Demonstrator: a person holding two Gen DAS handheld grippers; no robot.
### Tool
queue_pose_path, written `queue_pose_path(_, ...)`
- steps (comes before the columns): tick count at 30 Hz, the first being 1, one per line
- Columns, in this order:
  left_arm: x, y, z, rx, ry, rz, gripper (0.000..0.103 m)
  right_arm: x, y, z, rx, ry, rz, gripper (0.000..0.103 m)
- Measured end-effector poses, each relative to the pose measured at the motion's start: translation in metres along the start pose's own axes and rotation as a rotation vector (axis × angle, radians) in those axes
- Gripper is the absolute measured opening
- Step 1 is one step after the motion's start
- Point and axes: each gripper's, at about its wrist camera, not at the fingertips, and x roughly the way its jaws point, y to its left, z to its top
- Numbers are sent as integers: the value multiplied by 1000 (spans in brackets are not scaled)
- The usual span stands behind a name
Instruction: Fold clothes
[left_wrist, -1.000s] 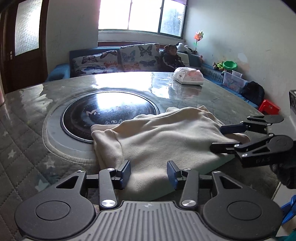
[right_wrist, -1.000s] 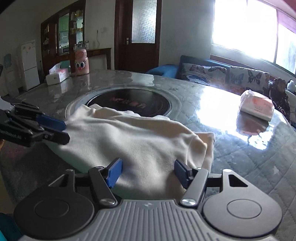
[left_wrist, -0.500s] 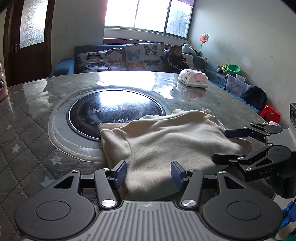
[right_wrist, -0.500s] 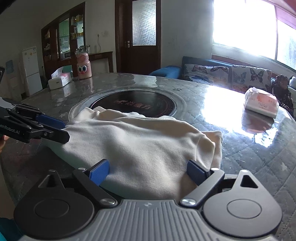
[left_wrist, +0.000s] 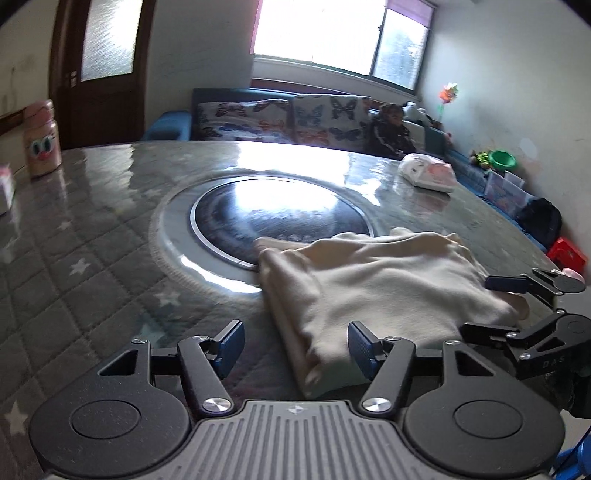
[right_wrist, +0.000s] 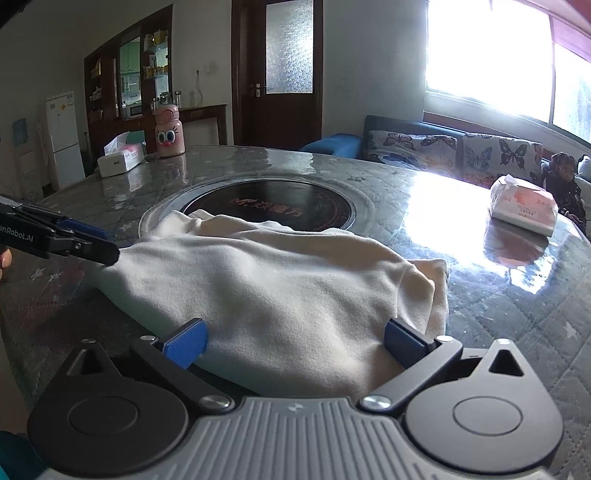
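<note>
A pink cartoon-faced bottle (right_wrist: 169, 130) and a tissue box (right_wrist: 120, 159) stand at the far left of the round table (right_wrist: 517, 314). The left gripper (left_wrist: 293, 345), jaws opening, straddles the near corner of the folded cream garment (left_wrist: 376, 284) beside the dark hotplate (left_wrist: 273, 218). The right gripper (right_wrist: 293, 341), jaws opening wide, brackets the garment's edge without pinching. A wipes pack (right_wrist: 524, 210) lies far right.

A cream garment (right_wrist: 280, 284) lies folded on the table (right_wrist: 517, 325); the right gripper (right_wrist: 295, 341) is opening around its near edge.
</note>
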Motion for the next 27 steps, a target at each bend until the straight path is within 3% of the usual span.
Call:
queue_pose_path(10, 4, -2, -8, 33, 17, 31, 65, 2, 1, -1, -16, 10, 9, 103)
queue_pose_path(12, 5, -1, -7, 31, 22, 24, 68, 2, 1, 0, -24, 21, 16, 103)
queue_pose_path(17, 4, 2, -7, 11, 18, 39, 101, -3, 5, 4, -40, 8, -10, 103)
queue_pose_path(23, 1, 3, -3, -5, 6, -10, 103, -16, 21, 14, -122, -16, -4, 103)
queue_pose_path(27, -1, 9, 3, -47, 2, -17, 103, -23, 36, 21, -179, -36, 76, 103)
